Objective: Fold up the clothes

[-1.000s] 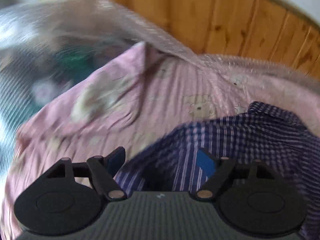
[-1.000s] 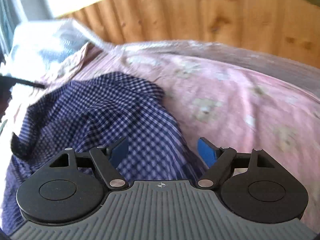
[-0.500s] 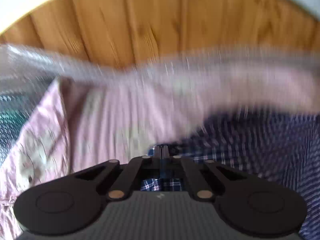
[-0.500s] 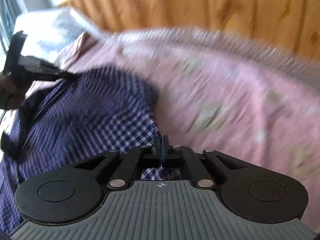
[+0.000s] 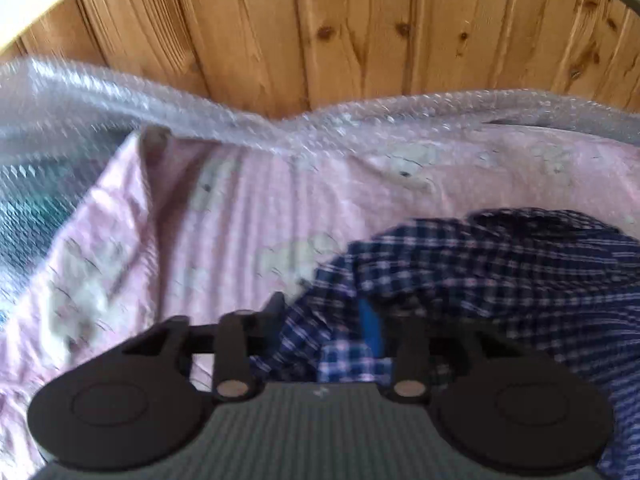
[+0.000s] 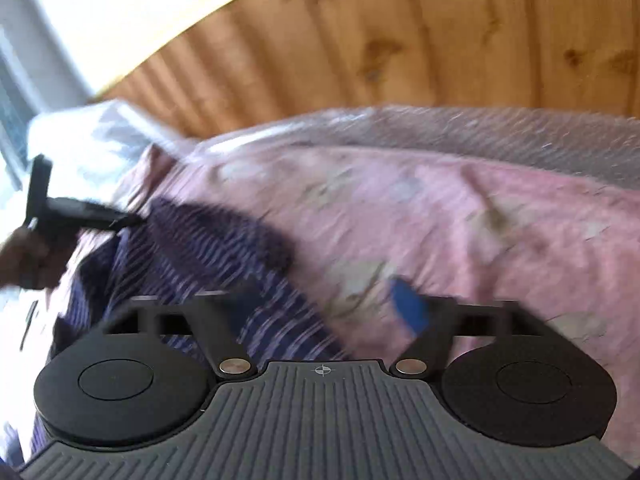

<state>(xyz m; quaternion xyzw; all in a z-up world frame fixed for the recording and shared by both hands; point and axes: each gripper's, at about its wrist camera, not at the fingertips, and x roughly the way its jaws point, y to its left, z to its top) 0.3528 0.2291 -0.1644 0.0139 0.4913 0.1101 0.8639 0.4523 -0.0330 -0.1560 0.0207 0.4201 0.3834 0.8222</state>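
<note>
Both jaws stand apart: the left hand-held gripper (image 5: 324,316) straddles the checked shirt (image 5: 500,272) (bulk toward 2 o'clock), while the right hand-held gripper (image 6: 324,304) sees it at 10 o'clock.

wooden headboard (image 5: 360,32) blocks far side; sheet (image 5: 248,216) open.

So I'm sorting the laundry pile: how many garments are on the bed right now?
1: a navy checked shirt, crumpled on the pink sheet, with cloth between the open left gripper's fingers. More may lie outside both views.
</note>
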